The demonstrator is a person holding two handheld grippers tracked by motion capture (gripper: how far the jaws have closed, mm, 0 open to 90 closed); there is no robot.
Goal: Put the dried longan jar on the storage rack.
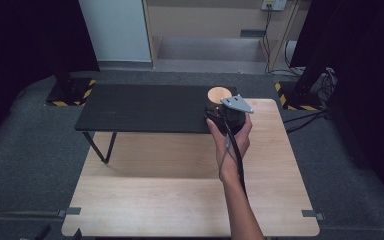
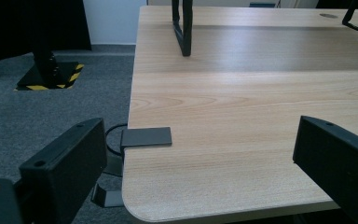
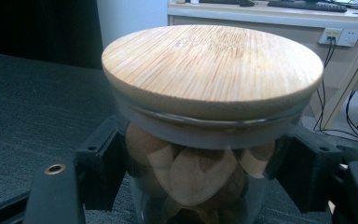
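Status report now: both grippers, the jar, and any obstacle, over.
Right gripper shut on glass jar, bamboo lid on. Jar stands on black shelf. Left gripper open above the table corner. Nothing in the way.

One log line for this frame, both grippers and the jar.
right gripper: jaws against both sides of glass jar, bamboo lid on | jar on black shelf | left gripper: open, empty, at table corner

One glass jar with one bamboo lid, one black shelf, one wooden table.
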